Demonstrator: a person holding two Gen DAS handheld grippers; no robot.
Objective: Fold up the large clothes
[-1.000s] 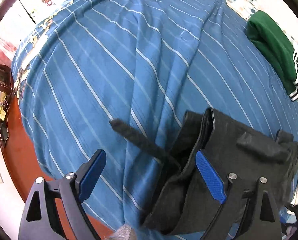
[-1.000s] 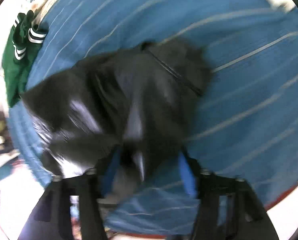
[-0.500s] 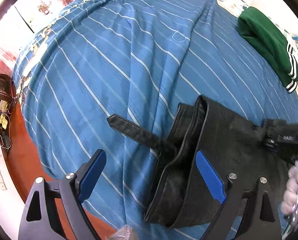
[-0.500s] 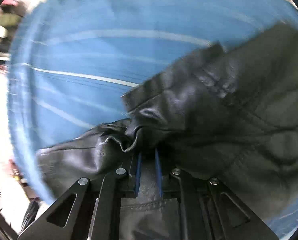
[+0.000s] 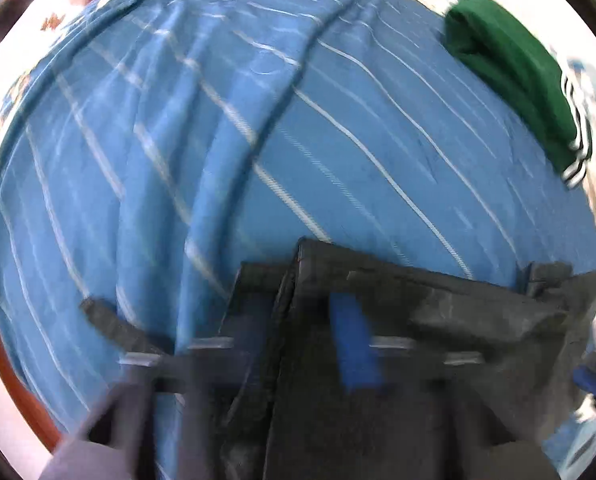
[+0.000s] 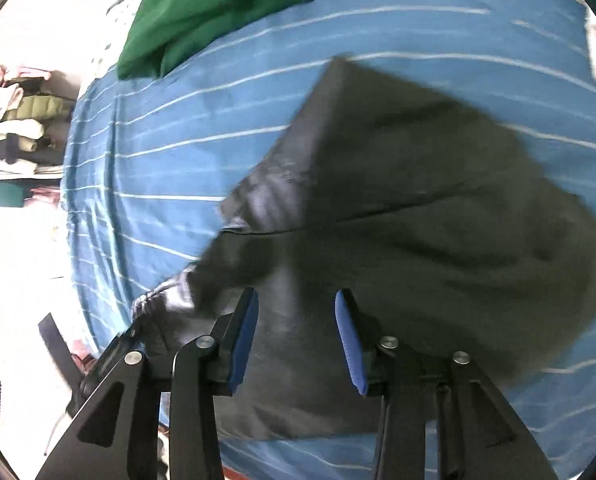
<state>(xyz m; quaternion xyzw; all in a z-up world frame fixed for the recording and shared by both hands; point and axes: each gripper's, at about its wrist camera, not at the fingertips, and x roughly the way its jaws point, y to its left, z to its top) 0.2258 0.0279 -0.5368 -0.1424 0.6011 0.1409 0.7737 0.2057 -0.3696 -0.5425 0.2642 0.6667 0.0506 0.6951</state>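
Observation:
A black leather garment point(image 5: 398, 320) lies folded on the blue striped bedsheet point(image 5: 258, 140) near the bed's front edge. A black strap point(image 5: 110, 322) sticks out to its left. My left gripper point(image 5: 298, 340) is blurred, open, its fingers straddling the garment's left folded edge. In the right wrist view the same black garment point(image 6: 418, 208) lies on the blue striped bedsheet point(image 6: 178, 168). My right gripper point(image 6: 296, 320) is open just above its near edge, holding nothing.
A folded green garment with white-striped cuffs point(image 5: 518, 80) lies at the far right of the bed; it also shows in the right wrist view point(image 6: 202, 12). A pile of clothes point(image 6: 14, 128) sits off the bed. Red-brown floor point(image 5: 18, 400) borders the bed.
My right gripper was shut on the black garment and has let go and opened. My left gripper has moved right over the garment's edge and its jaws have narrowed.

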